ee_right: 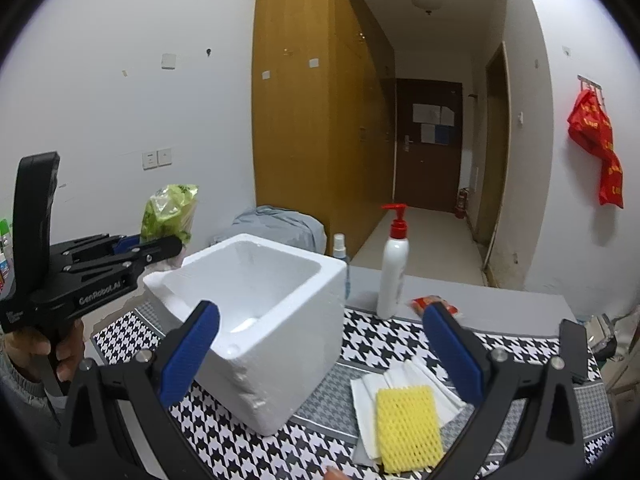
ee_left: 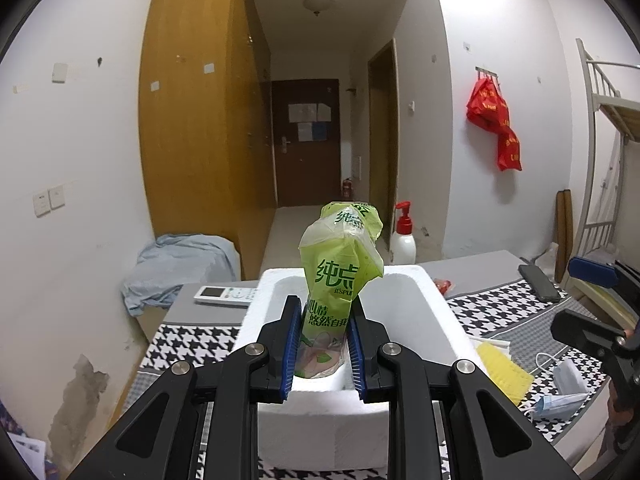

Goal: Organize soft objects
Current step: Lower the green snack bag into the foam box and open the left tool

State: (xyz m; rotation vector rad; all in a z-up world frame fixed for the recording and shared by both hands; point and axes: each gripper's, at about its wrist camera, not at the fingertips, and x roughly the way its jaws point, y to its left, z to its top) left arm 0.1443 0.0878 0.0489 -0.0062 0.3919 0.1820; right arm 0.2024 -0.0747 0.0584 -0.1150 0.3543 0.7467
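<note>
One pump bottle (ee_right: 393, 264) behind foam box (ee_right: 256, 320)

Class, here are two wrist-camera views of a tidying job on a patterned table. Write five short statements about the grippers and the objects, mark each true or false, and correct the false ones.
1. The left gripper is shut on the green plastic packet. True.
2. The right gripper holds the yellow foam net. False: its jaws are wide open and empty, and the net lies on white tissues below it.
3. The green packet is held above the white foam box. True.
4. The foam box is packed with items. False: the visible interior looks bare.
5. The white pump bottle has a blue pump. False: the pump is red.
</note>
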